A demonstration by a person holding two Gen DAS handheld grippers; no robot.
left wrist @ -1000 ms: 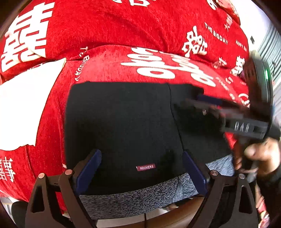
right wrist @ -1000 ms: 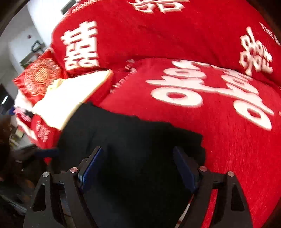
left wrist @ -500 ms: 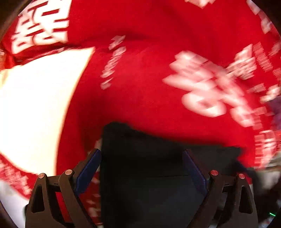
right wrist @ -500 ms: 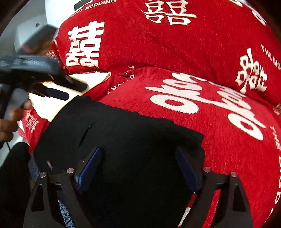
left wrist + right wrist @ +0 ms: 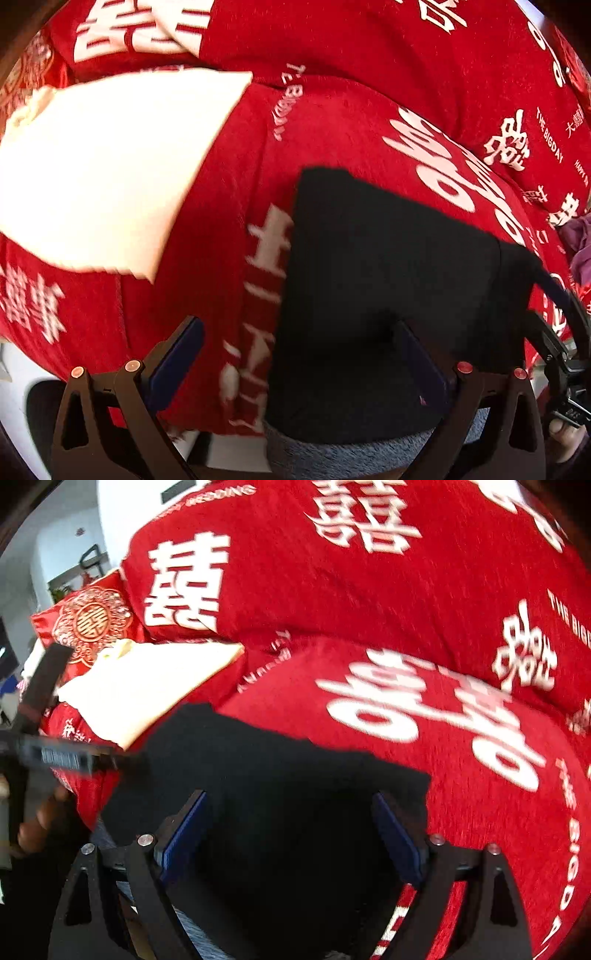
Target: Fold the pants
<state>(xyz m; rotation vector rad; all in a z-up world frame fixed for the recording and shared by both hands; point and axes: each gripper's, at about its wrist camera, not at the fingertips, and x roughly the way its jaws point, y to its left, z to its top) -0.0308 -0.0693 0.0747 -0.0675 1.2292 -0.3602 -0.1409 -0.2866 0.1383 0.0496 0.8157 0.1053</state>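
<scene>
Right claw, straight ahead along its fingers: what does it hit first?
Most likely the folded black pants: the right claw is open, with the dark fabric filling the gap between its fingers. Beyond that lies the red sofa cover. How far above the fabric it sits is unclear.

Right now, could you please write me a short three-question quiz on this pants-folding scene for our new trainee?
1. True or false: the left gripper is shut on the black pants.
2. What lies left of the pants? A. white cloth B. blue towel C. green box
3. What colour is the cover under the pants?

Key: 1 false, both grippers, including the right gripper, are open; 2 A; 3 red.
</scene>
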